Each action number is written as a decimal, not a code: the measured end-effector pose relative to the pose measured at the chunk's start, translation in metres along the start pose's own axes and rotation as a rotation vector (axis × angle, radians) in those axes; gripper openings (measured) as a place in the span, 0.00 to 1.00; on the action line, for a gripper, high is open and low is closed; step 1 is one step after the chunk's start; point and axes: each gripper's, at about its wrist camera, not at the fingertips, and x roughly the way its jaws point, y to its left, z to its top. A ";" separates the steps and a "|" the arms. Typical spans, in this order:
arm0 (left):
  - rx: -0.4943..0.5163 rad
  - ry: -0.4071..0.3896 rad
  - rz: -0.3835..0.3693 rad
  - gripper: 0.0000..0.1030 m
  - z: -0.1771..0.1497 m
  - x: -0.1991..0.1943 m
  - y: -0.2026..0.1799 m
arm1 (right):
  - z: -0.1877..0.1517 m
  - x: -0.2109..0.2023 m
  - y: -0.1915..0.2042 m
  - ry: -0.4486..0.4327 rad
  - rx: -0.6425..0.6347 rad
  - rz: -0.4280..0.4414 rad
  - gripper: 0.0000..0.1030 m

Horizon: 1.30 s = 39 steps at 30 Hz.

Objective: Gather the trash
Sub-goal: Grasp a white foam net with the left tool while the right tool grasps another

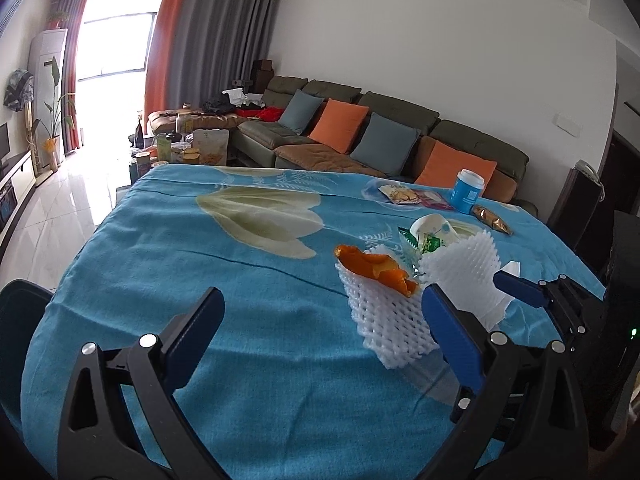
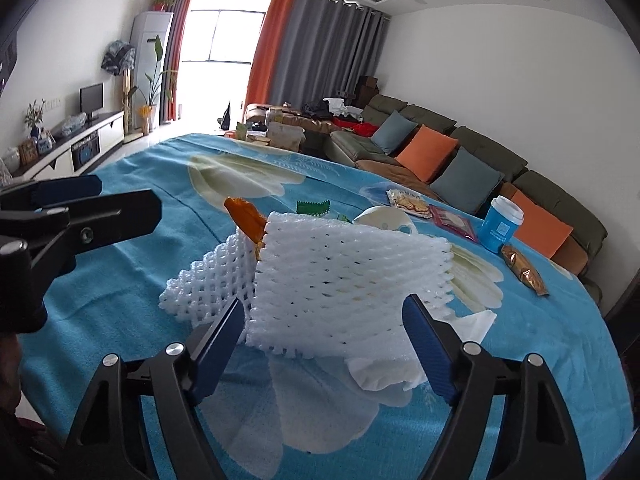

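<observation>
The trash sits on a table (image 1: 168, 248) draped in a blue flowered cloth, bunched in the lower right of the left wrist view and at the centre of the right wrist view; two white foam fruit nets make up most of it: the nearer foam net (image 2: 344, 284) is a flattened mesh sleeve lying tilted, its long axis running from centre left to centre right of the right wrist frame, propped on a crumpled white tissue (image 2: 384, 372); the second foam net (image 2: 208, 280) lies just left of it, touching, with an orange peel (image 2: 246, 216) sticking up between them, its tip pointing to the upper left; behind are a tipped white paper cup (image 2: 384, 218), green wrappers (image 2: 314, 208), snack packets (image 2: 412, 202), an upright blue cup (image 2: 500, 228) and a gold packet (image 2: 524, 274); the right tool (image 2: 324, 320) stands partly open, its pads on either side of the nearer net but not pressing it; the left tool (image 1: 320, 312) is wide open and holds nothing, the second net just beside its right finger
</observation>
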 end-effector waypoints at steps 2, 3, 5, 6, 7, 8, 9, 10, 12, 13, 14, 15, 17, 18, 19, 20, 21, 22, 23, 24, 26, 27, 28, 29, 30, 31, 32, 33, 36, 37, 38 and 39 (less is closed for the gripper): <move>-0.003 0.009 -0.006 0.94 0.001 0.005 0.000 | 0.001 0.003 0.002 0.016 -0.015 -0.001 0.62; -0.005 0.017 -0.009 0.94 0.001 0.007 0.001 | 0.001 0.005 0.002 0.023 -0.017 0.000 0.56; -0.008 0.023 -0.015 0.94 0.001 0.009 0.001 | 0.000 0.006 0.002 0.034 -0.014 0.008 0.46; -0.010 0.026 -0.018 0.94 0.001 0.011 0.002 | 0.000 0.007 0.001 0.038 -0.010 0.014 0.42; -0.009 0.032 -0.021 0.94 0.002 0.012 0.001 | 0.000 0.007 0.000 0.039 -0.006 0.024 0.38; -0.008 0.036 -0.023 0.94 0.001 0.013 0.001 | -0.001 0.008 -0.001 0.041 -0.003 0.036 0.35; -0.007 0.038 -0.024 0.94 0.001 0.014 0.001 | -0.001 0.007 -0.002 0.039 0.003 0.045 0.29; -0.004 0.039 -0.025 0.94 0.002 0.015 0.000 | -0.001 0.007 -0.002 0.038 0.006 0.052 0.25; 0.000 0.044 -0.029 0.94 0.002 0.016 -0.002 | -0.002 0.006 -0.003 0.038 0.017 0.072 0.21; 0.002 0.049 -0.034 0.94 0.002 0.017 -0.003 | -0.003 0.005 -0.005 0.033 0.028 0.083 0.18; 0.005 0.056 -0.037 0.94 0.002 0.018 -0.004 | -0.002 0.004 -0.006 0.028 0.036 0.092 0.17; 0.008 0.059 -0.040 0.94 0.002 0.020 -0.006 | -0.002 0.002 -0.006 0.022 0.046 0.101 0.12; 0.014 0.074 -0.047 0.94 0.001 0.022 -0.009 | -0.003 -0.004 -0.011 0.000 0.069 0.109 0.10; 0.017 0.080 -0.051 0.94 0.001 0.023 -0.012 | -0.003 -0.007 -0.014 -0.009 0.080 0.111 0.07; 0.023 0.086 -0.053 0.94 0.000 0.025 -0.014 | -0.003 -0.011 -0.018 -0.021 0.094 0.106 0.07; 0.029 0.094 -0.054 0.94 0.000 0.026 -0.017 | -0.003 -0.015 -0.020 -0.031 0.104 0.102 0.06; 0.034 0.107 -0.063 0.94 0.000 0.028 -0.020 | -0.002 -0.019 -0.025 -0.045 0.120 0.104 0.06; 0.037 0.117 -0.070 0.94 -0.001 0.030 -0.023 | -0.002 -0.024 -0.031 -0.061 0.141 0.100 0.06; 0.042 0.126 -0.071 0.94 -0.002 0.031 -0.026 | -0.002 -0.027 -0.034 -0.069 0.148 0.094 0.06; 0.054 0.144 -0.073 0.94 -0.003 0.035 -0.030 | -0.002 -0.031 -0.038 -0.082 0.157 0.086 0.06; 0.074 0.168 -0.084 0.94 -0.005 0.039 -0.038 | -0.002 -0.037 -0.047 -0.107 0.175 0.067 0.06; 0.080 0.178 -0.088 0.90 -0.006 0.041 -0.041 | -0.002 -0.039 -0.051 -0.116 0.180 0.058 0.06; 0.087 0.195 -0.103 0.83 -0.008 0.044 -0.045 | -0.002 -0.042 -0.055 -0.128 0.188 0.048 0.06; 0.095 0.212 -0.104 0.79 -0.010 0.047 -0.049 | -0.002 -0.043 -0.058 -0.131 0.191 0.044 0.06; 0.100 0.224 -0.096 0.69 -0.011 0.050 -0.051 | -0.002 -0.044 -0.061 -0.134 0.193 0.041 0.06; 0.101 0.236 -0.091 0.60 -0.013 0.053 -0.053 | -0.002 -0.046 -0.063 -0.142 0.196 0.037 0.06; 0.098 0.252 -0.088 0.57 -0.014 0.056 -0.053 | -0.003 -0.047 -0.066 -0.145 0.198 0.035 0.06; 0.095 0.259 -0.081 0.55 -0.015 0.058 -0.053 | -0.003 -0.047 -0.067 -0.147 0.198 0.034 0.06; 0.090 0.261 -0.075 0.43 -0.017 0.060 -0.051 | -0.004 -0.046 -0.071 -0.150 0.204 0.035 0.06; 0.089 0.269 -0.069 0.36 -0.018 0.062 -0.050 | -0.005 -0.046 -0.070 -0.152 0.204 0.035 0.06; 0.087 0.271 -0.073 0.34 -0.018 0.063 -0.050 | -0.006 -0.047 -0.071 -0.153 0.205 0.036 0.06; 0.085 0.269 -0.077 0.30 -0.019 0.063 -0.049 | -0.005 -0.047 -0.071 -0.155 0.205 0.037 0.06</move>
